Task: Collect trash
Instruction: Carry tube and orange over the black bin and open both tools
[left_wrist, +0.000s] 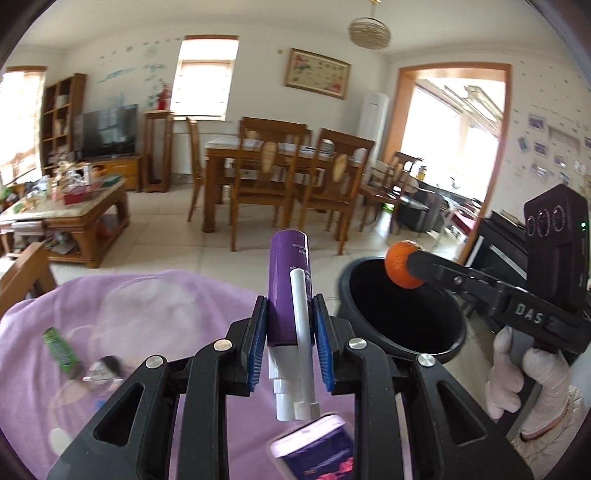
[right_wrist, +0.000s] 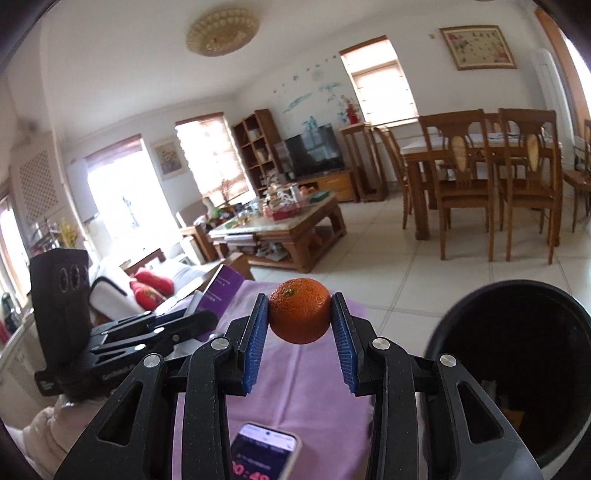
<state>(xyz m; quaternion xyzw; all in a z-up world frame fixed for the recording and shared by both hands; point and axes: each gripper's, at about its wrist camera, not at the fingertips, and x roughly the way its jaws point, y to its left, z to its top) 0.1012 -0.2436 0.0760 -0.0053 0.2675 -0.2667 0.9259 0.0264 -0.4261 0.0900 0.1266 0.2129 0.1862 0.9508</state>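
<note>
My left gripper (left_wrist: 290, 321) is shut on a purple spray bottle (left_wrist: 286, 280) with a white nozzle, held above the lilac cloth (left_wrist: 155, 306). Its purple body also shows in the right wrist view as the spray bottle (right_wrist: 221, 291), clamped in the left gripper (right_wrist: 192, 317). My right gripper (right_wrist: 299, 317) is shut on an orange tangerine (right_wrist: 300, 311). In the left wrist view that tangerine (left_wrist: 400, 264) hangs over the far rim of the black bin (left_wrist: 399, 314), pinched in the right gripper (left_wrist: 410, 264). The black bin (right_wrist: 517, 354) stands open at the right.
A green wrapper (left_wrist: 61, 349) and a small blurred item lie on the lilac cloth at the left. A phone (left_wrist: 314, 448) lies near me, also seen as the phone (right_wrist: 266, 454). A gloved hand (left_wrist: 524, 384) grips the right tool. A dining table with chairs (left_wrist: 280, 173) and a cluttered coffee table (left_wrist: 62, 206) stand beyond.
</note>
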